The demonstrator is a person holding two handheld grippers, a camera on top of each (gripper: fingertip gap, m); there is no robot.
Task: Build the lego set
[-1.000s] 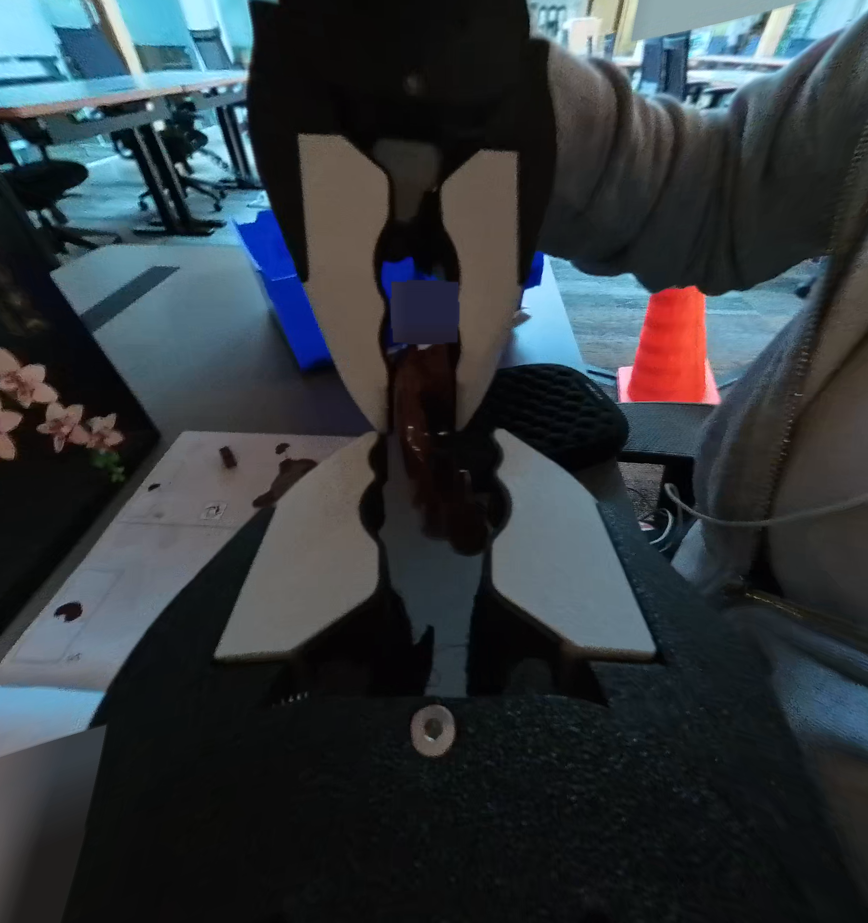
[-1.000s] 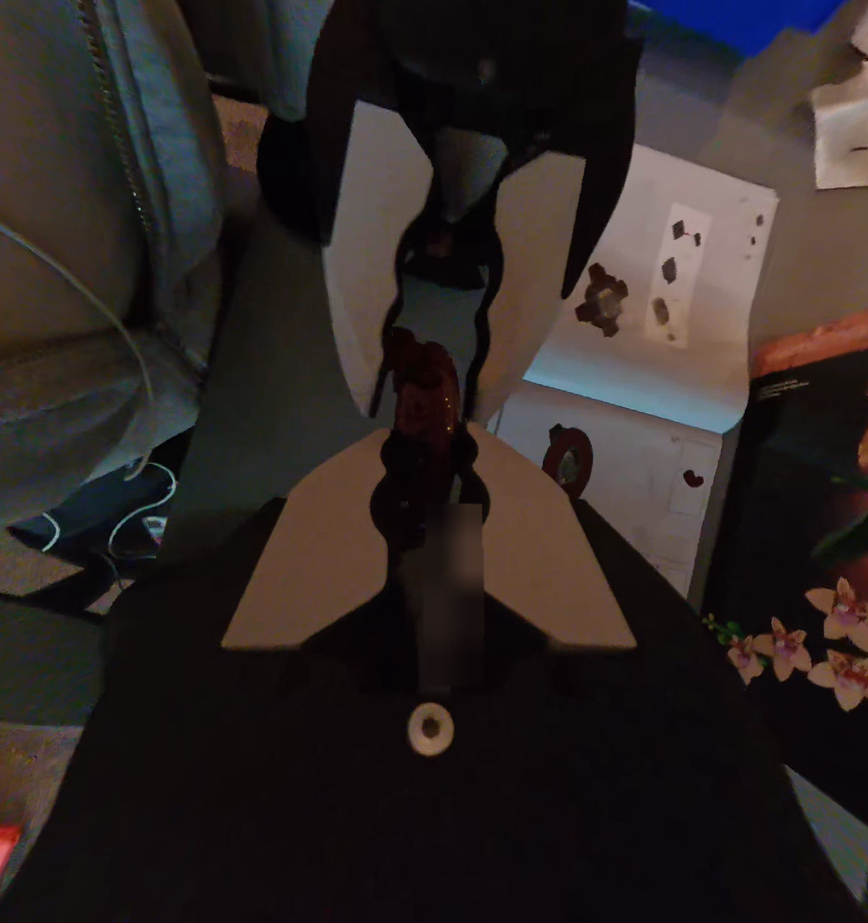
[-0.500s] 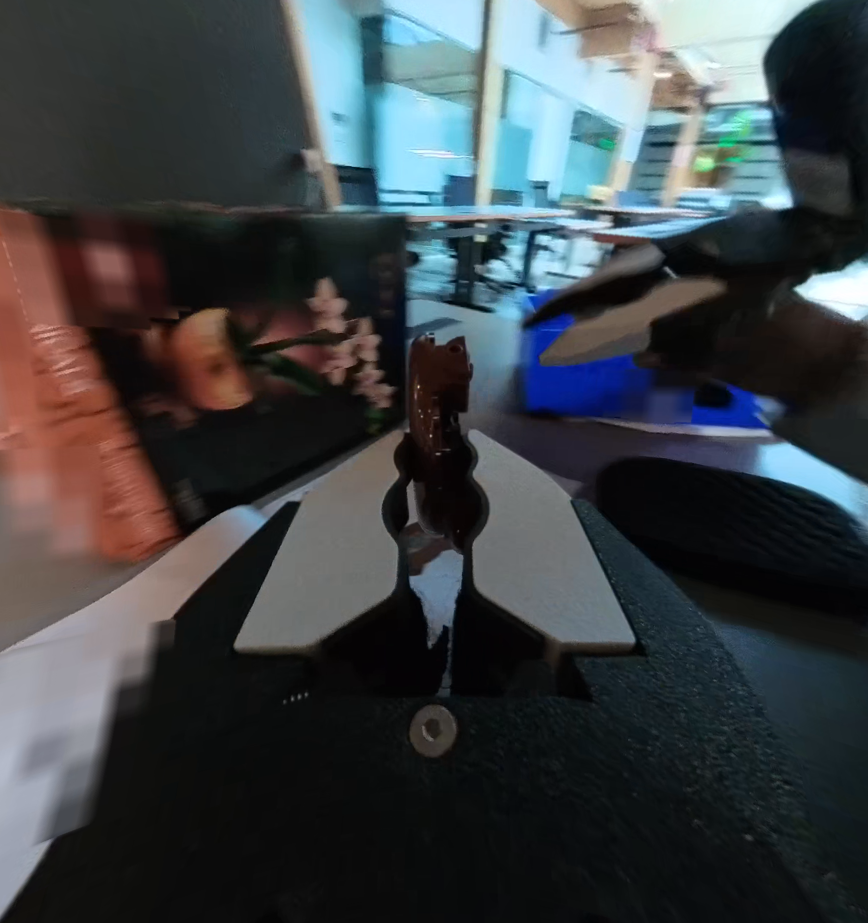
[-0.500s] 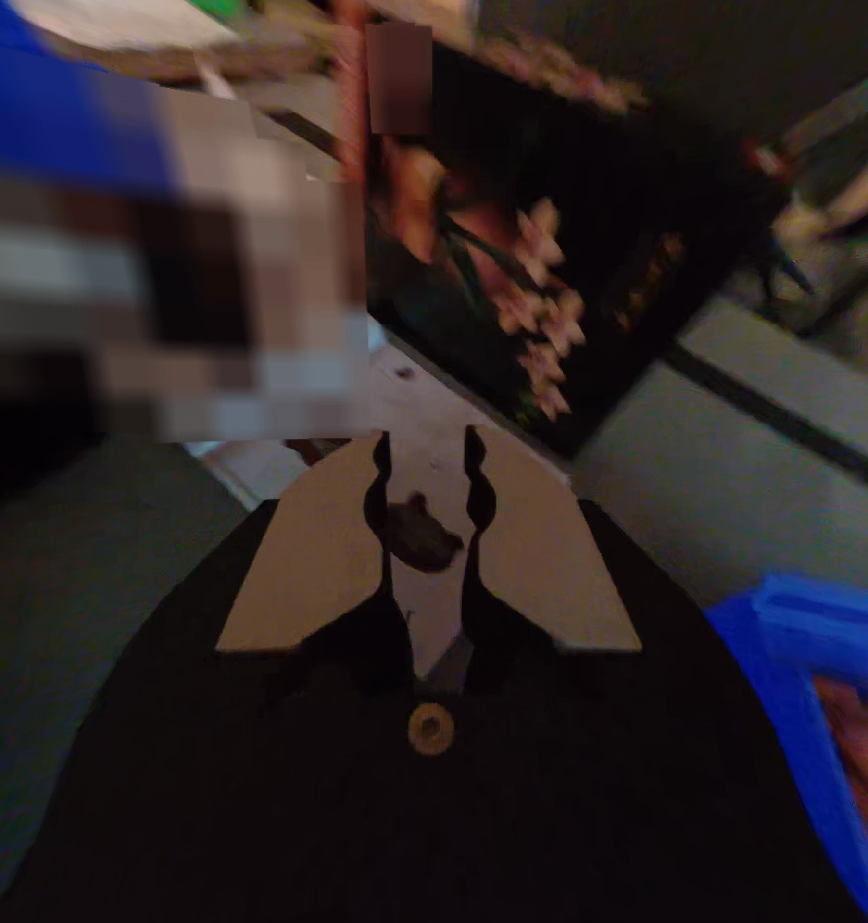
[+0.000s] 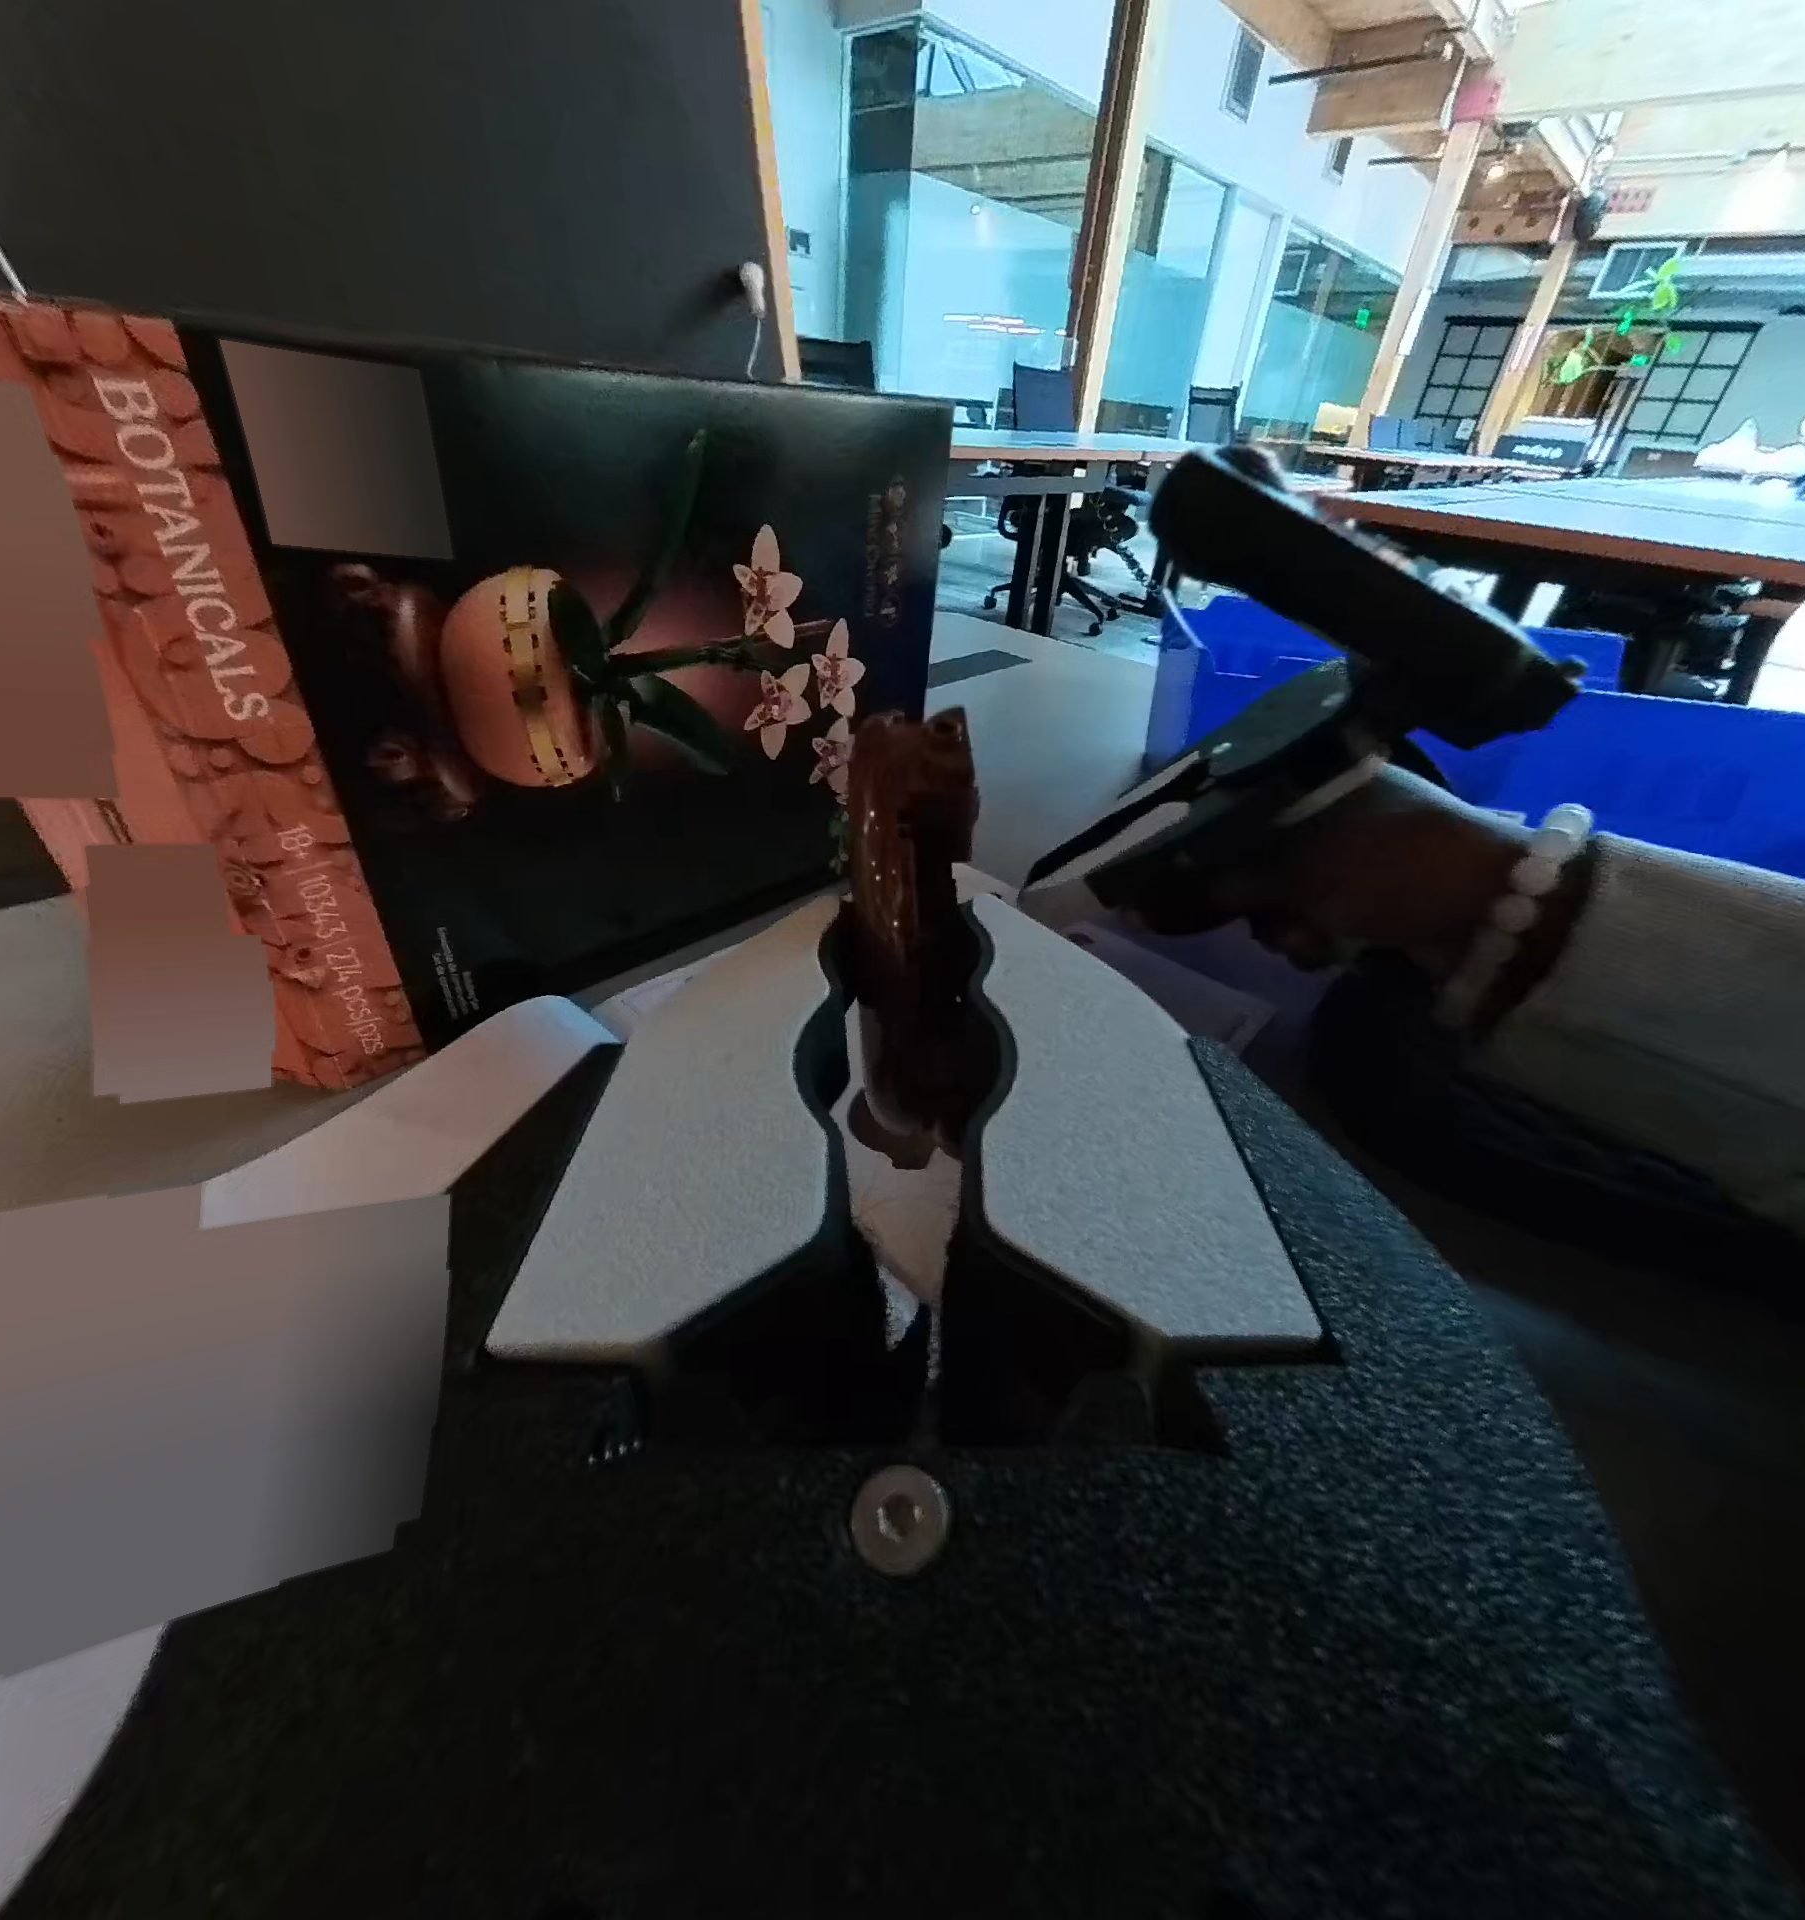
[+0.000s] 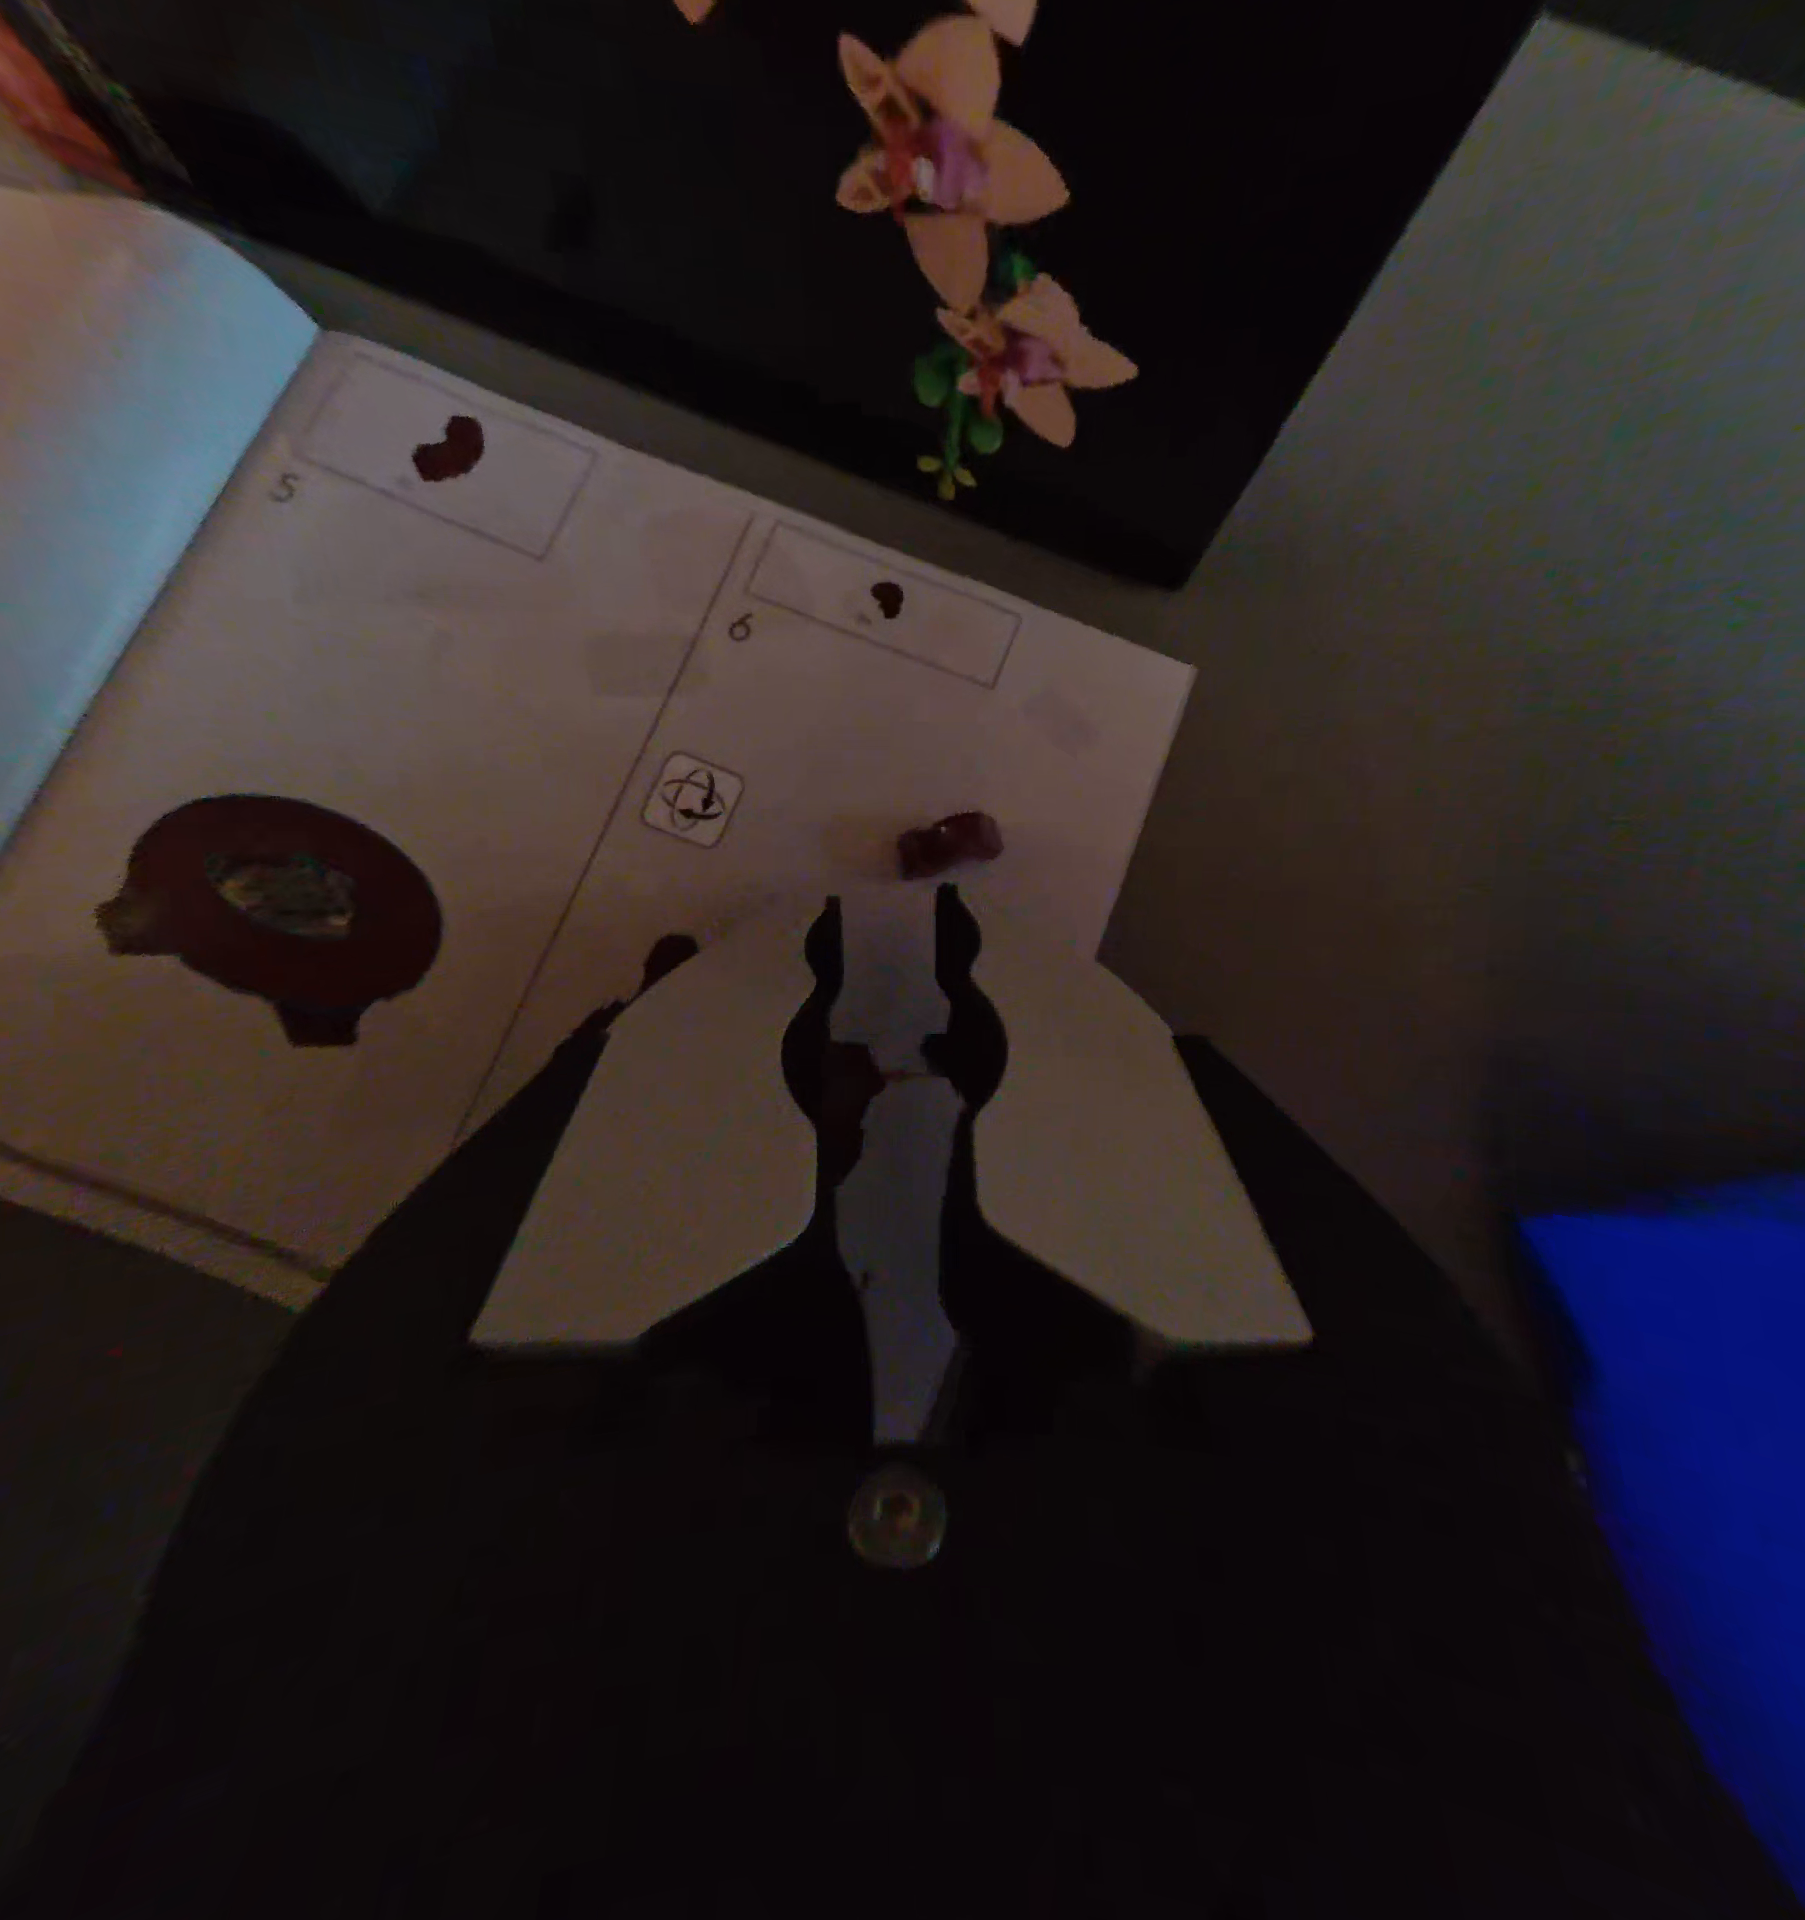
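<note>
My left gripper (image 5: pixel 908 914) is shut on a dark brown ring-shaped brick piece (image 5: pixel 908 831), held upright and edge-on, sticking out past the fingertips. My right gripper (image 6: pixel 890 904) is open, and the white page shows in the gap between its fingers. It hovers over an open instruction booklet (image 6: pixel 462 675). A small dark red-brown brick (image 6: pixel 948 842) lies on the page just beyond its fingertips, untouched. The right gripper also shows in the left wrist view (image 5: pixel 1064 878), held by a hand (image 5: pixel 1397 883) to the right of the brown piece.
A black set box with orchid pictures (image 5: pixel 565 675) stands upright behind the booklet, and also shows in the right wrist view (image 6: pixel 669 156). A blue bin (image 5: pixel 1656 769) sits at the right on the grey table (image 6: pixel 1500 520). Desks and chairs stand far behind.
A second ago both grippers met on the brown piece. They have come apart: the piece stays in my left gripper, and my right gripper has swung down over the booklet.
</note>
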